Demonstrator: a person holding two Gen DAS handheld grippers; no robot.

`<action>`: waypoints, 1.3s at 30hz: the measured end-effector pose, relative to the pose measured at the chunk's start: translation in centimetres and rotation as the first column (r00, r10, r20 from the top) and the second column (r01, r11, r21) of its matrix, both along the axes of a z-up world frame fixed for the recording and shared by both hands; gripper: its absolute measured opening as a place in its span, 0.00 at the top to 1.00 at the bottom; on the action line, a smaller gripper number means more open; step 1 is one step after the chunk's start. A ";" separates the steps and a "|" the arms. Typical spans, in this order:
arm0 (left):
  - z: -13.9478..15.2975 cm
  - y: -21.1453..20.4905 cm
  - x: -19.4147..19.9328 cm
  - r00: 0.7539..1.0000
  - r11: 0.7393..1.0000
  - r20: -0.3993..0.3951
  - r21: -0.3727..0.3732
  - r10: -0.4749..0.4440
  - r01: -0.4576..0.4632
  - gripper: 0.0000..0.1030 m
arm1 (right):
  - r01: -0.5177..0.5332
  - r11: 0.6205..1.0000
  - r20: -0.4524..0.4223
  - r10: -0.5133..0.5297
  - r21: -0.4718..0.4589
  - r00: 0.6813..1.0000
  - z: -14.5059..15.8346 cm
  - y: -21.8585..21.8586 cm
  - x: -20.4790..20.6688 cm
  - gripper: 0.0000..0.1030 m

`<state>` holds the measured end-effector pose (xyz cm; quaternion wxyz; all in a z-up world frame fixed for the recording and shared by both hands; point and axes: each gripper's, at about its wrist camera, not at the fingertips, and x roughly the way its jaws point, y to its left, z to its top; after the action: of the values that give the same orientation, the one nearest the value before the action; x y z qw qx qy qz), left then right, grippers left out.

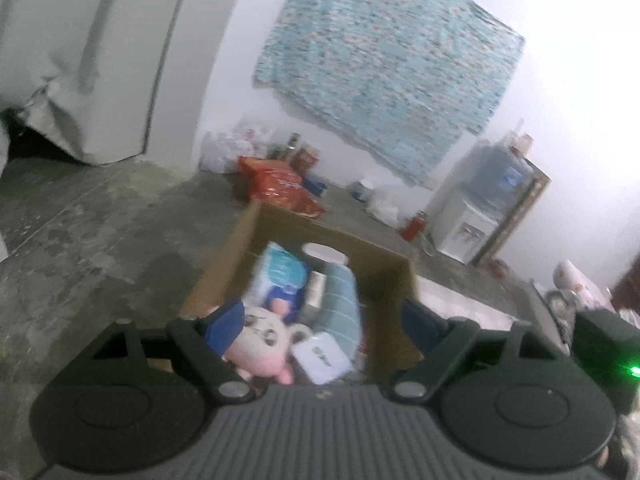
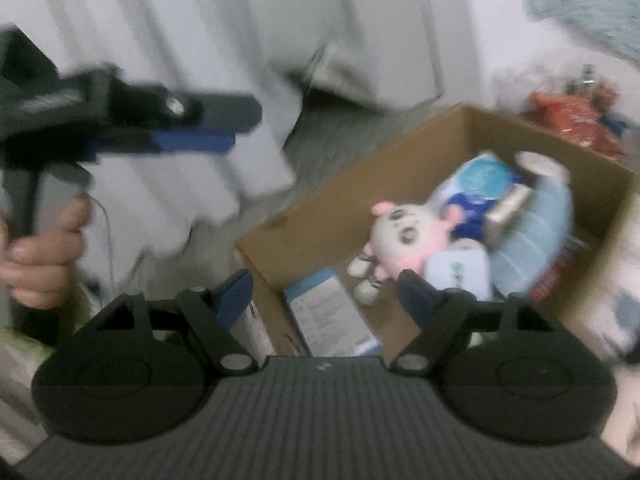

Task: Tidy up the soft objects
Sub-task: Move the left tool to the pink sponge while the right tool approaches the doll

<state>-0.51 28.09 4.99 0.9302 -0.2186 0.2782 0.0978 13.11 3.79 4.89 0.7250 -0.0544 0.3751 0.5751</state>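
Hovering over the cardboard box, left gripper has jaws spread wide, nothing between them. Right gripper likewise wide apart and empty, above the box's near corner. Pink-and-white plush toy lies inside the box beside a light blue rolled soft item and a blue-white packet. Small white-blue carton sits on the box floor. A hand grips the left tool's handle. Both views blurred.
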 end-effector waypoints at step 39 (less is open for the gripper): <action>-10.0 -33.4 29.8 0.740 0.804 -0.519 0.157 -0.427 0.574 0.12 | 0.623 0.771 -0.340 -0.556 0.130 0.759 -14.6 -26.8 8.2 0.19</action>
<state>29.26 -5.35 -5.03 0.8504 0.0422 0.5200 -0.0681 21.29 -23.01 -9.67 0.8095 0.2360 0.4016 0.3574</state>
